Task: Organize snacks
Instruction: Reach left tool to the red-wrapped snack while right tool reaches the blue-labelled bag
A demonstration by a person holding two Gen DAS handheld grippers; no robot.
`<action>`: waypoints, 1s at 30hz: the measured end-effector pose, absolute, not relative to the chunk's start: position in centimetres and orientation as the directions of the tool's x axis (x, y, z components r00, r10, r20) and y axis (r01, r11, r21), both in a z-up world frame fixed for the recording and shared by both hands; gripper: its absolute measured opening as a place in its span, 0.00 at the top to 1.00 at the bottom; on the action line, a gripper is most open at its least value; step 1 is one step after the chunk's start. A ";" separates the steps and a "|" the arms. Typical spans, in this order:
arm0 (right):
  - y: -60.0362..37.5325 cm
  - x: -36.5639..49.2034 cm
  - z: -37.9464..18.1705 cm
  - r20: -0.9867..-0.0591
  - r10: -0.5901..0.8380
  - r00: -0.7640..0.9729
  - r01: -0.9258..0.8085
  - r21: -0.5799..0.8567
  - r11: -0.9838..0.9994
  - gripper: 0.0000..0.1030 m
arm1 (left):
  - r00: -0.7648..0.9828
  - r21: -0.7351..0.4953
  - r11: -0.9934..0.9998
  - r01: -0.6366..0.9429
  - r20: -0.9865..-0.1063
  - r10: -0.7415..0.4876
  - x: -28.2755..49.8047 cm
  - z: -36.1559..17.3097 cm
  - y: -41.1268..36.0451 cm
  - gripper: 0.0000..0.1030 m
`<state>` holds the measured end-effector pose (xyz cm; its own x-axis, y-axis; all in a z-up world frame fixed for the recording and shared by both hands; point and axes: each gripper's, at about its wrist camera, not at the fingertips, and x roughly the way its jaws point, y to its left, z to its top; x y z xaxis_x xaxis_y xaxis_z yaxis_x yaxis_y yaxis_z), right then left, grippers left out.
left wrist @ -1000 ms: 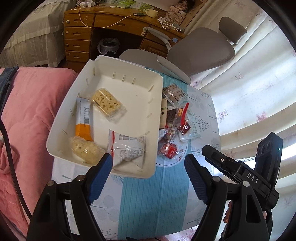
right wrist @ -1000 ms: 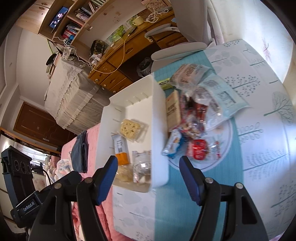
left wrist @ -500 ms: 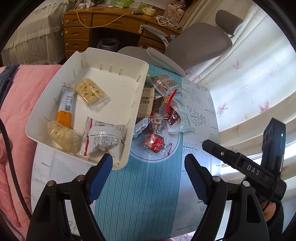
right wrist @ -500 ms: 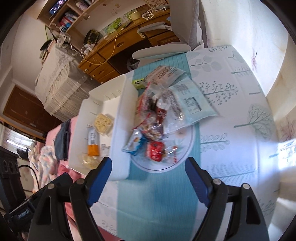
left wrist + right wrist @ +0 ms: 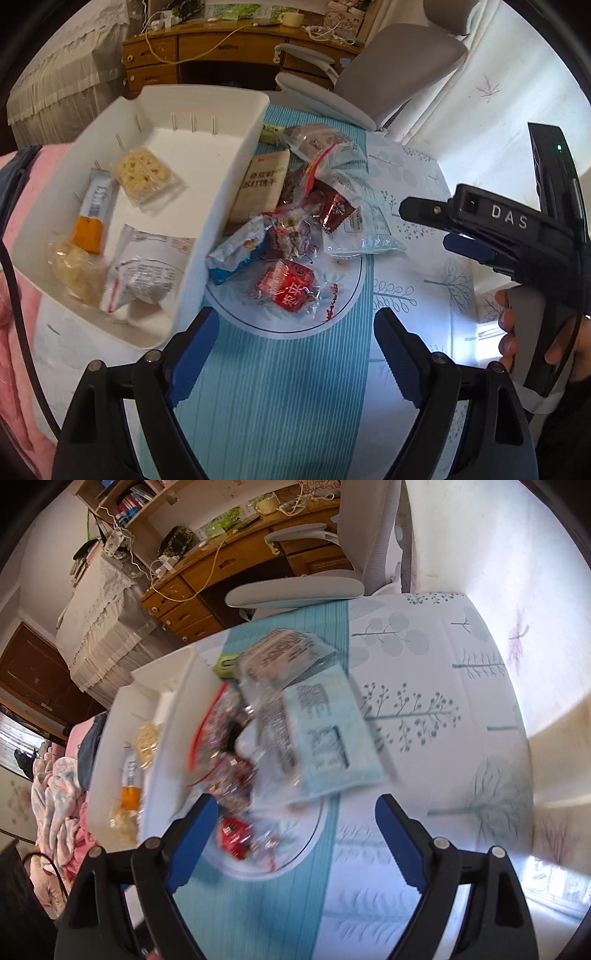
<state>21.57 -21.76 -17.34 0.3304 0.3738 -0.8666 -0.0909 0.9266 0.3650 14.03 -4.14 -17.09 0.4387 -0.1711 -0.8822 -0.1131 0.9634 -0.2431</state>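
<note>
Taking the white bin [image 5: 221,206] as the marker: inside it lie a cracker pack [image 5: 142,177], an orange-ended bar [image 5: 92,214], a pale puffed snack [image 5: 75,269] and a crinkly white packet [image 5: 144,273]. Just beside its right wall, the loose snacks are heaped on a round plate [image 5: 343,306], with the red wrapped sweet [image 5: 288,286] nearest and a blue pouch [image 5: 236,251] touching the bin wall. They look light, soft and slick, likely to slide or crumple, so I would pinch the red one across its plump middle, not its twisted ends. The left gripper [image 5: 295,347] hangs over the near plate edge, jaws opening, nothing between them. Further right, the right gripper [image 5: 291,834] is opening too, empty, above the blurred heap. The bin's tall wall and tangled neighbouring wrappers stand in the way.
</note>
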 end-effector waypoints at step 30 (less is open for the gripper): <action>-16.5 30.2 -25.4 -0.898 0.350 0.268 -0.480 0.190 0.856 0.02 | 0.318 -0.109 0.972 -0.209 -0.947 -0.037 20.6 -25.7 -7.0 0.18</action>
<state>30.16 -16.53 -25.36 0.2677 0.3497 -0.8978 -0.4804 0.8562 0.1903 20.59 -6.95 -25.74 0.3185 -0.0373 -0.9472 -0.2094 0.9718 -0.1087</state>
